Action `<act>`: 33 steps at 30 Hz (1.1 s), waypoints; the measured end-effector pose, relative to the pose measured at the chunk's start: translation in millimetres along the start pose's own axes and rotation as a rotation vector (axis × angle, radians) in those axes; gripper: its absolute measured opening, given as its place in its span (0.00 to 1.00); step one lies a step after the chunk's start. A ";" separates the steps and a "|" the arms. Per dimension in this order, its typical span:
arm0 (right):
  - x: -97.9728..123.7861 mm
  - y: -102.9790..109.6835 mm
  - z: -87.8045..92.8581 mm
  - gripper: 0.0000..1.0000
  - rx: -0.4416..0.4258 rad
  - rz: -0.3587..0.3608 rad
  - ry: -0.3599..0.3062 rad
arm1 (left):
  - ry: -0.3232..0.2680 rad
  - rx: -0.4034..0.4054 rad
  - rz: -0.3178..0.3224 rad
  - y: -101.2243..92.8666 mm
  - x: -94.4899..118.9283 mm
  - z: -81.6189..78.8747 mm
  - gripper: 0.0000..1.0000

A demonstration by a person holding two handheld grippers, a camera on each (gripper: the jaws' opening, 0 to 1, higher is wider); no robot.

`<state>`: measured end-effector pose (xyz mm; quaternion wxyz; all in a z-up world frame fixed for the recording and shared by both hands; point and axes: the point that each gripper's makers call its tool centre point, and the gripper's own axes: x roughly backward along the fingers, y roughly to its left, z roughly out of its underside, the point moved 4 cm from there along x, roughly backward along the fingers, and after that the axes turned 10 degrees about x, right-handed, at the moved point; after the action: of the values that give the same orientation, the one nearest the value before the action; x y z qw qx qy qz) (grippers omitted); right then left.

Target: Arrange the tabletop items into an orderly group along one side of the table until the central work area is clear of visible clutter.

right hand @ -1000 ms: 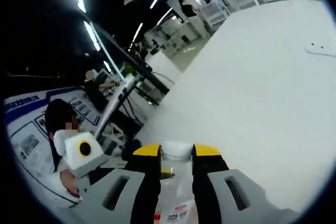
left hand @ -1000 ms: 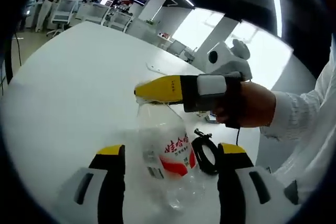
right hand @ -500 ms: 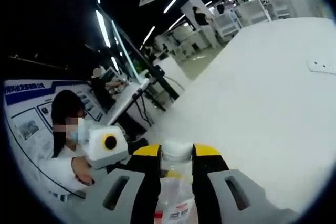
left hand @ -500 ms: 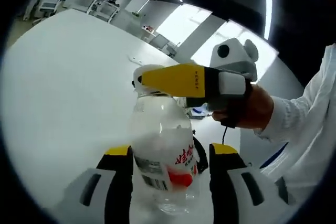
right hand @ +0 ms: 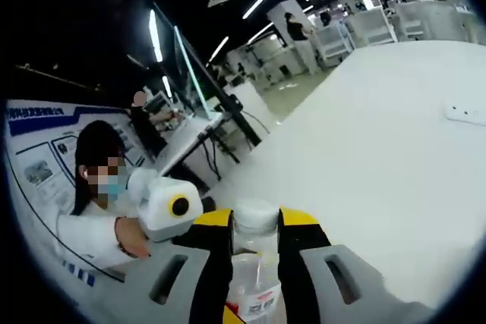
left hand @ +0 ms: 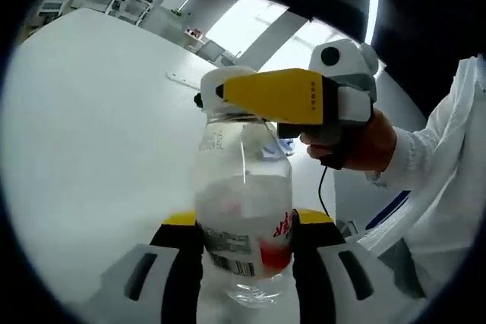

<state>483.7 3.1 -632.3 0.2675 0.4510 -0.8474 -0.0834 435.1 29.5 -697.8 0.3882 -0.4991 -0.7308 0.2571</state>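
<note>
Right now I have the clear plastic bottle caught from both ends. My left gripper has its black, yellow-tipped jaws pressed against the lower body of the bottle, one on each side, at the height of the barcode and the red part of the label. Directly ahead of that gripper and above its jaws, my right gripper comes in from the right side of the left gripper view, held in a hand with a white sleeve behind it; its yellow jaw lies across the bottle's neck, where the white cap sits.

Looking from the right gripper, the cap is pinched between its two yellow tips, and the bottle runs down between the jaws toward the camera. Just left of those jaws I see the other gripper's white housing. Beyond both tools the white table spreads away, with a small flat white plate lying on it far ahead to the right.
</note>
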 end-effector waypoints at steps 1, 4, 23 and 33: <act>1.0 0.5 -0.4 0.19 0.006 0.003 0.001 | 0.003 -0.005 -0.001 -1.5 -1.1 -0.2 0.45; 6.2 2.2 -2.5 0.19 0.030 0.013 -0.008 | 0.002 -0.024 -0.008 -2.9 -2.6 -2.2 0.44; 49.7 -3.5 -37.0 0.19 0.123 0.068 -0.094 | 0.014 -0.149 0.011 -35.0 -23.3 -36.9 0.43; 82.2 -8.4 -60.6 0.19 0.165 0.116 -0.165 | 0.062 -0.269 0.023 -56.8 -37.0 -62.3 0.42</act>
<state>484.8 -62.2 -553.4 0.1634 0.4133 -0.8952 -0.0343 463.7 -26.5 -630.7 0.3370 -0.5627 -0.7407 0.1457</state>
